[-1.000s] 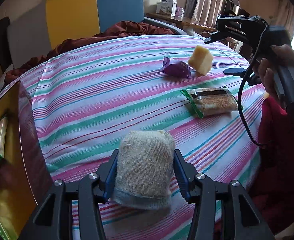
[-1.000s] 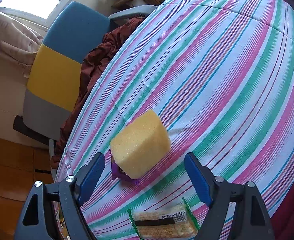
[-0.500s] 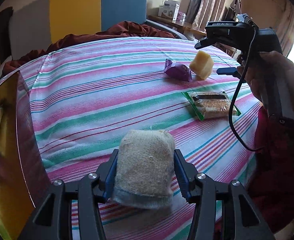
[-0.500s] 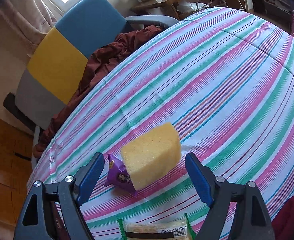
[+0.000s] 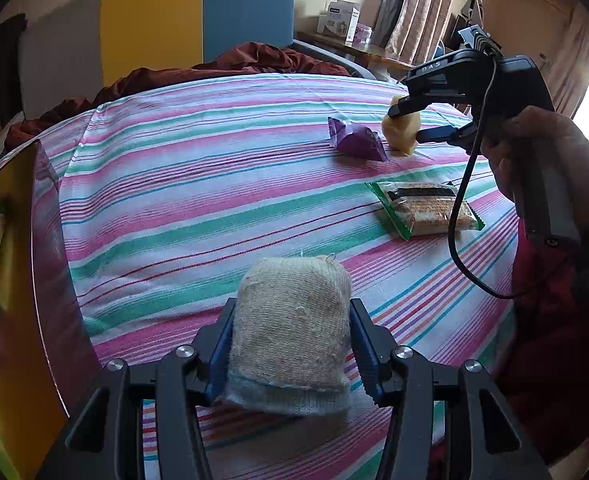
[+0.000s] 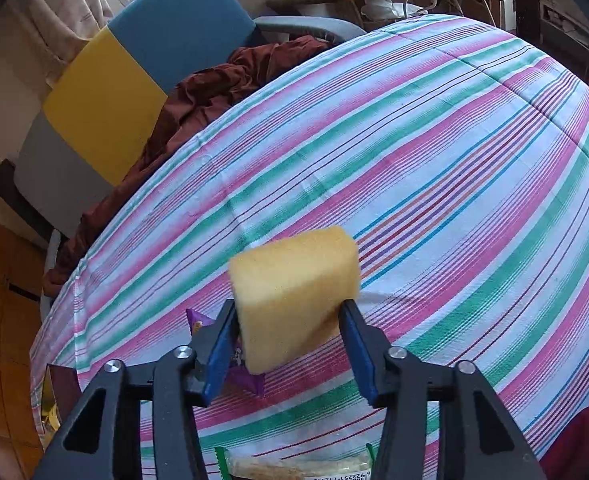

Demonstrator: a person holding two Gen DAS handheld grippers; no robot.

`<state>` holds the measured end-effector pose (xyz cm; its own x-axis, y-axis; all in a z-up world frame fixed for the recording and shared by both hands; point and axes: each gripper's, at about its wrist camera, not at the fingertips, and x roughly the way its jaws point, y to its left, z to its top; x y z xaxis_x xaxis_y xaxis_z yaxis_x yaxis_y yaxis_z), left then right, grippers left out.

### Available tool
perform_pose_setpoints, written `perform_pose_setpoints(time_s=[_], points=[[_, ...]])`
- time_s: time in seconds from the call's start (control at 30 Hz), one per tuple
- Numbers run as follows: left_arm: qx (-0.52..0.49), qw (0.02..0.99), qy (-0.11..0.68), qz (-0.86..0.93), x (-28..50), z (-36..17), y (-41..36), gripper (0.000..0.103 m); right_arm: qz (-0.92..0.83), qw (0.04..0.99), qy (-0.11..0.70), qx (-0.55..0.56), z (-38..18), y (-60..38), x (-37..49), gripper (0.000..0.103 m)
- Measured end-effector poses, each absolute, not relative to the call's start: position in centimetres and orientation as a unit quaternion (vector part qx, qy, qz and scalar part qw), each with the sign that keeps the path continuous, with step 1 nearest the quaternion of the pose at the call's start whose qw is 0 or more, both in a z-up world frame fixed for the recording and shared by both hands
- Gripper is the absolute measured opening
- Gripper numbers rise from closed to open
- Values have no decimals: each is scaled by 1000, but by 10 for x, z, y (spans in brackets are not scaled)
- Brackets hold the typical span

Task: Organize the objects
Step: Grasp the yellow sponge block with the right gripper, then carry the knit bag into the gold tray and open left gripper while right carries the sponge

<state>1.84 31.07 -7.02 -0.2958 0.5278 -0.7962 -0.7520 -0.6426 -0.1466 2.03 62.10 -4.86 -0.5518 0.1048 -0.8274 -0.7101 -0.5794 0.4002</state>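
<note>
- At far left, my yellow box already holds a packet or two, so sorting seems started.
- My left gripper is clamped on the knitted pouch, low over the striped cloth.
- Purple wrapper and cracker pack lie unsorted.
- My right gripper is closing, pads squeezing the yellow sponge.
- Beyond: a blue-yellow chair, curtains.
</note>
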Motion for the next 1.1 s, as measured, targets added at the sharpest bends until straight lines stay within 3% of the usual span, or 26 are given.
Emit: perform_pose_setpoints(time_s=[0.3, 0.83, 1.1], points=[[-439, 392, 131, 798, 25, -62, 301, 52, 798, 296, 361, -380, -42, 615, 21, 35], [-423, 399, 105, 807, 32, -28, 281, 52, 811, 277, 368, -361, -34, 610, 31, 32], [-431, 363, 25, 826, 7, 9, 229, 52, 817, 271, 357, -363, -31, 610, 31, 32]])
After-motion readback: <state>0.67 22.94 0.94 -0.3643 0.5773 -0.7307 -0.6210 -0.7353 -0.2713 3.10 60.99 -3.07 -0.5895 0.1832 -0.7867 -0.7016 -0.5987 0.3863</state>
